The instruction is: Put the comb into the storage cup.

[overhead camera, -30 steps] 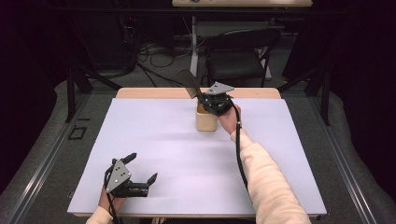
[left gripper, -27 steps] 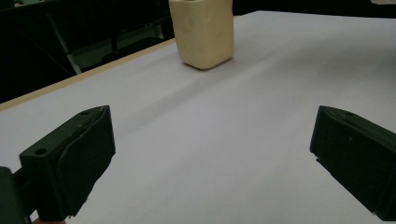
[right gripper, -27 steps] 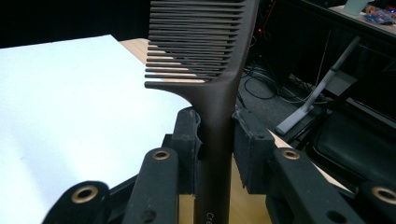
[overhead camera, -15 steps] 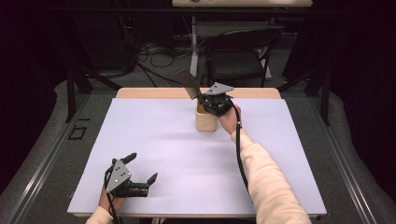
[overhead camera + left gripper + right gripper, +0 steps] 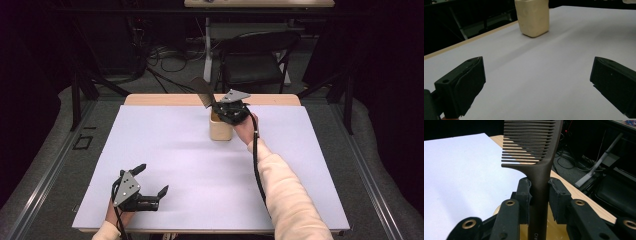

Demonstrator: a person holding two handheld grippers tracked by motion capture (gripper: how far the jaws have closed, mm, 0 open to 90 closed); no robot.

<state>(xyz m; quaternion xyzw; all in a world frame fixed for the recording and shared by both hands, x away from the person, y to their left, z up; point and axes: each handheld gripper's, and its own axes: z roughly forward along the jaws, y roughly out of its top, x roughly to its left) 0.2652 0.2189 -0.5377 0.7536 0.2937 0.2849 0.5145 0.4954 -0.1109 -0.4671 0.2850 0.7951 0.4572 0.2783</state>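
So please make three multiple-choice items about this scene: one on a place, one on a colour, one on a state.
1. Where does the cup stand?
A. near the table's far edge
B. beside the left gripper
C. on the floor

2. What colour is the comb?
A. white
B. dark brown
C. red

3. How are the left gripper's jaws?
A. shut on the comb
B. shut on nothing
C. wide open

Answers:
1 A: in the high view the cup stands far up the white sheet.
2 B: the right gripper view shows it dark brown.
3 C: the left gripper view shows bare sheet between them; the right gripper clamps the comb.
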